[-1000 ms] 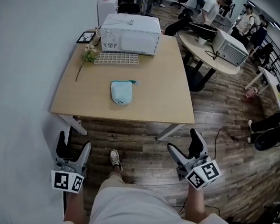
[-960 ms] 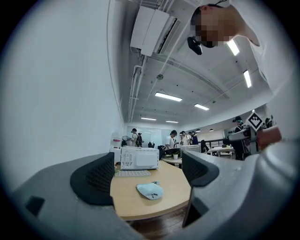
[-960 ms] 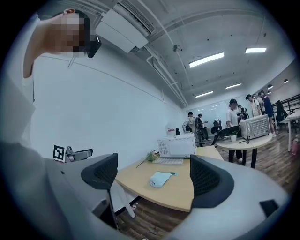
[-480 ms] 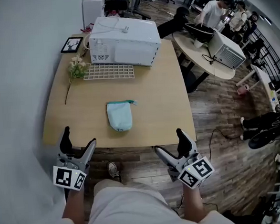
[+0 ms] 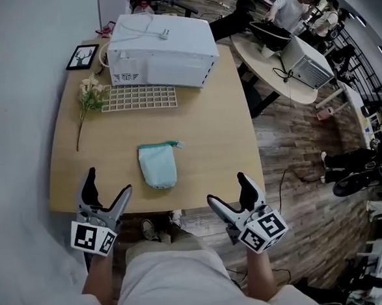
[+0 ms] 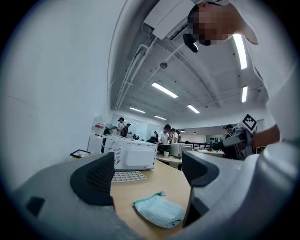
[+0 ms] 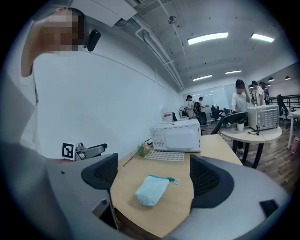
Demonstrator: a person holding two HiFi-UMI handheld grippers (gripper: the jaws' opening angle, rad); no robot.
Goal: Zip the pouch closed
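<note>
A pale blue pouch [image 5: 157,167] with a teal zip edge lies on the wooden table [image 5: 215,127], near its front edge; it also shows in the left gripper view [image 6: 158,211] and the right gripper view [image 7: 151,190]. My left gripper [image 5: 108,192] hovers open at the table's front left corner, nothing between its fingers. My right gripper [image 5: 231,192] hangs open at the front right, just off the table edge, also empty. Both are well short of the pouch.
A white microwave [image 5: 160,42] stands at the back of the table, a white grid tray [image 5: 139,97] in front of it. A flower sprig [image 5: 87,100] and a small framed picture [image 5: 83,56] lie at the left. People work at a round desk [image 5: 283,64] at the right.
I have stepped closer to the table: it and the pouch have slid toward me, and both grippers now reach its front edge. Both stay open.
</note>
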